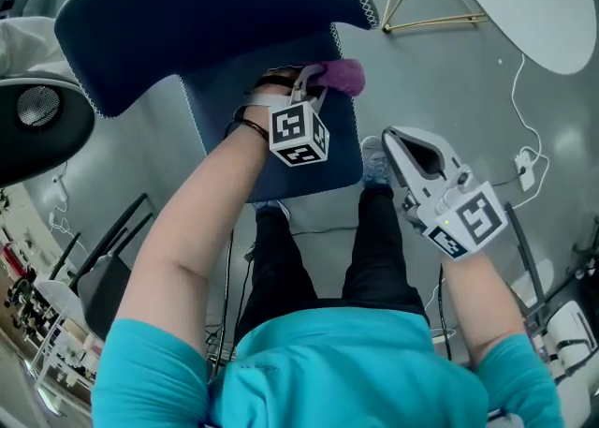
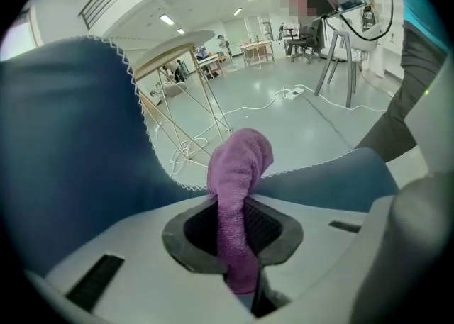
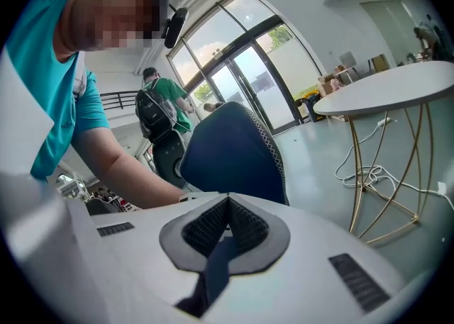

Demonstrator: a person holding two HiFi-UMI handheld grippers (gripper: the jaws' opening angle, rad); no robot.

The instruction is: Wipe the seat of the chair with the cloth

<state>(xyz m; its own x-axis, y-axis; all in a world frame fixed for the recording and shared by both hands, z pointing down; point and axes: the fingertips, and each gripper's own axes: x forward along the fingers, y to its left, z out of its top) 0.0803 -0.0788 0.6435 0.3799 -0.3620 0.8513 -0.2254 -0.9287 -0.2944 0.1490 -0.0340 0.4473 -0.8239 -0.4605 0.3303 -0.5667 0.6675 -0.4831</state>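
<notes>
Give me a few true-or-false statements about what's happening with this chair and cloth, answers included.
1. The left gripper is shut on the purple cloth. True.
2. The right gripper grips the cloth too. False: it is shut on nothing, off to the side of the seat.
3. The chair is dark blue. True.
4. The cloth lies on the white table. False: it is held at the chair's seat.

Bunched purple cloth (image 1: 342, 77), over rear of navy chair seat (image 1: 342, 154)
</notes>
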